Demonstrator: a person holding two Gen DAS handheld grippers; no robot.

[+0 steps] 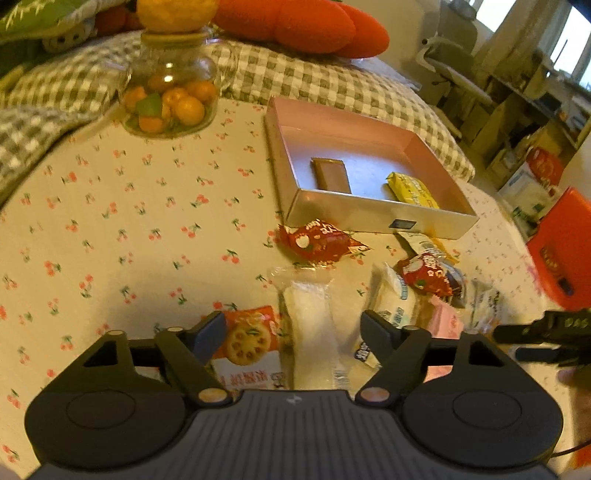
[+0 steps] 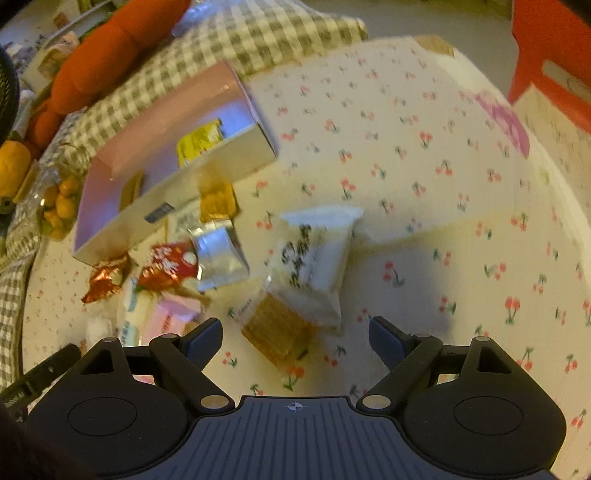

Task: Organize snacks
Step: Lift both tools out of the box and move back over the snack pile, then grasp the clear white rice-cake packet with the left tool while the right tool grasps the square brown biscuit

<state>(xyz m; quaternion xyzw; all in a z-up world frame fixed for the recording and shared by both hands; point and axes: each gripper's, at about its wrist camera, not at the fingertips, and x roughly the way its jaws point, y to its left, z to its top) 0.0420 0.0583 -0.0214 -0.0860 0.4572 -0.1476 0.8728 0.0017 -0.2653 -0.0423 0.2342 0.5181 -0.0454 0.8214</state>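
A pink open box [image 1: 369, 216] lies on the cherry-print cloth and holds a brown bar [image 1: 330, 174] and a yellow packet [image 1: 412, 188]. Loose snacks lie in front of it: a red candy [image 1: 319, 243], a clear white packet [image 1: 314, 325], an orange biscuit packet [image 1: 249, 339]. My left gripper [image 1: 293, 332] is open over the white packet. My right gripper [image 2: 295, 338] is open just above a brown wafer packet [image 2: 280, 332], with a white packet [image 2: 314, 254] beyond. The box [image 2: 177, 192] also shows in the right wrist view.
A glass jar of small oranges [image 1: 170, 92] stands at the back left. Checked bedding [image 1: 314, 81] and a red plush [image 1: 303, 26] lie behind the box. An orange stool [image 1: 565, 247] stands to the right. More wrapped snacks [image 2: 166, 266] are piled beside the box.
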